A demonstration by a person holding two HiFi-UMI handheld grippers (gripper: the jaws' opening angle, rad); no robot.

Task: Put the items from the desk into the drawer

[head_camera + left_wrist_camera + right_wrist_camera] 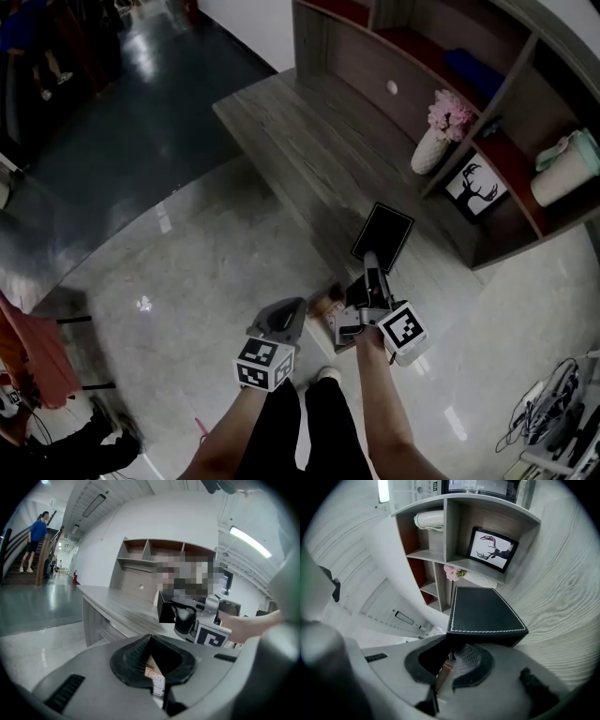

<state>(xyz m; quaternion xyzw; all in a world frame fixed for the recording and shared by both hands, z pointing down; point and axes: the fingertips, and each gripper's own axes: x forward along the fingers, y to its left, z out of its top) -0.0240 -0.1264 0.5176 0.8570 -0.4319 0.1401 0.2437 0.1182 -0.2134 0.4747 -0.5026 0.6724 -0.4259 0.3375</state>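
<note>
Right gripper [368,256]: I read the jaws as almost together, pinching one wall of the box [382,234]; the pads press on that wall from both sides.
Box: black with white stitching on its rim, carried at the right jaw tips over the near edge of the desk [309,141]; I cannot tell whether it touches the wood.
Left gripper [284,314]: I see its jaws closed tip to tip with nothing between them; it hovers off the desk, just beside the right gripper.
Left gripper view: the box shows ahead, in the right gripper.
Shelf [525,56]: behind the desk, holding a vase [431,150] and a deer picture [475,187].
</note>
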